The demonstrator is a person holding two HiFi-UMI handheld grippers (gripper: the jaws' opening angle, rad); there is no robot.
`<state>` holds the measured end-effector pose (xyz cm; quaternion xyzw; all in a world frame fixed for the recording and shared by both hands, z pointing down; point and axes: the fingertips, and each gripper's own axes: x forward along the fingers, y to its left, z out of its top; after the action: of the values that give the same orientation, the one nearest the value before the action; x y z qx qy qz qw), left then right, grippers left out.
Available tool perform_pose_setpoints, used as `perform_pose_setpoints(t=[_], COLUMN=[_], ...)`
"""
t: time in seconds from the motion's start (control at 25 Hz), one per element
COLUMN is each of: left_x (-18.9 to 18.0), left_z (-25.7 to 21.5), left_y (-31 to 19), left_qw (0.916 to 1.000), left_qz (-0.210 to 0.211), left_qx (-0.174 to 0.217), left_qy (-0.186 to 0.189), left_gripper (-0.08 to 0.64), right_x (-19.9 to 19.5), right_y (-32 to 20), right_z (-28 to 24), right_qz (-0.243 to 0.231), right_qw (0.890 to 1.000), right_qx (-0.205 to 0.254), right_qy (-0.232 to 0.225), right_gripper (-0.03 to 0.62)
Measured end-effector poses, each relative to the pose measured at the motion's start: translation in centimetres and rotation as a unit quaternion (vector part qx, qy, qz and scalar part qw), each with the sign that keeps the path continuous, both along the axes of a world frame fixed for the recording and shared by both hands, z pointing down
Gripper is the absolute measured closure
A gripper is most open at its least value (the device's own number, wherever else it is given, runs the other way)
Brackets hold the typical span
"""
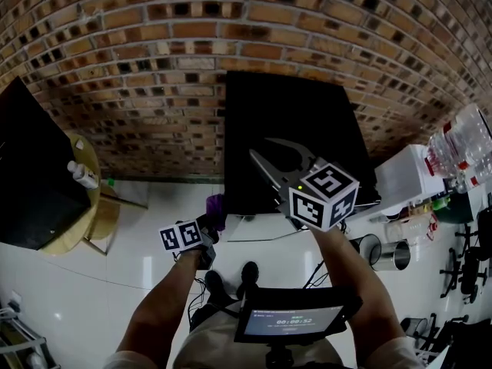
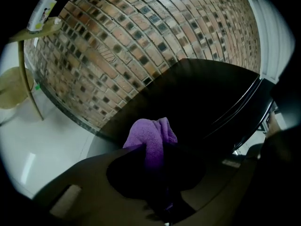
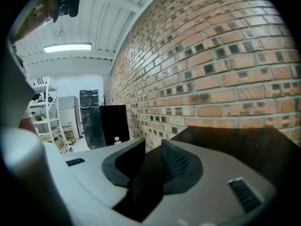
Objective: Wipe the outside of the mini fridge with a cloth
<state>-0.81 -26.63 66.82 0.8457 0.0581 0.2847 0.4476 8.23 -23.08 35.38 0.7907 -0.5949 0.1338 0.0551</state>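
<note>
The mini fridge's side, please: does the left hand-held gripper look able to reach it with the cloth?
Probably yes: the left hand-held gripper grips the purple cloth right beside the black mini fridge, and nothing shows between them. Contact itself is unclear.

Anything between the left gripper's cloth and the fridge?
Nothing visible. The purple terry cloth, clamped in the left gripper, sits right at the glossy black mini fridge; contact can't be confirmed.

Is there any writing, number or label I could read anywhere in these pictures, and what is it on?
"00:00:52", faint and unsure: on the small dark screen at the head view's bottom.
Label on the white bottle: too blurred to read.
Black-and-white marker cubes: square patterns only, no words.
</note>
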Motion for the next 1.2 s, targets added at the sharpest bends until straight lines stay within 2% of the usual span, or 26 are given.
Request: perform_pose_setpoints(t=[0.48, 0.64, 0.96, 1.2], left_x=[-0.5, -0.3, -0.5, -0.9], left_z=[5.3, 5.3, 3.8, -1.8], left_y=[-0.1, -0.1, -0.5, -1.7], left_qw=[0.9947, 0.9931, 0.9969, 0.9993], left_qz=[0.032, 0.044, 0.018, -0.009], left_qx=[0.062, 0.074, 0.055, 0.031], left_qy=[-0.075, -0.079, -0.054, 0.020], left_gripper=[0.479, 0.479, 0.479, 0.477], right_x=[0.1, 0.2, 0.4, 0.7], right_y=[-0.1, 0.0, 0.2, 0.6], right_z=[0.0, 0.0, 0.1, -0.1], right_qz=[0.005, 0.009, 0.020, 0.040], right_qw=[1.000, 1.000, 1.000, 0.999], right_qx=[0.001, 0.001, 0.000, 0.000], right_qy=[0.000, 0.000, 0.000, 0.000], right_gripper=[0.489, 0.489, 0.489, 0.489])
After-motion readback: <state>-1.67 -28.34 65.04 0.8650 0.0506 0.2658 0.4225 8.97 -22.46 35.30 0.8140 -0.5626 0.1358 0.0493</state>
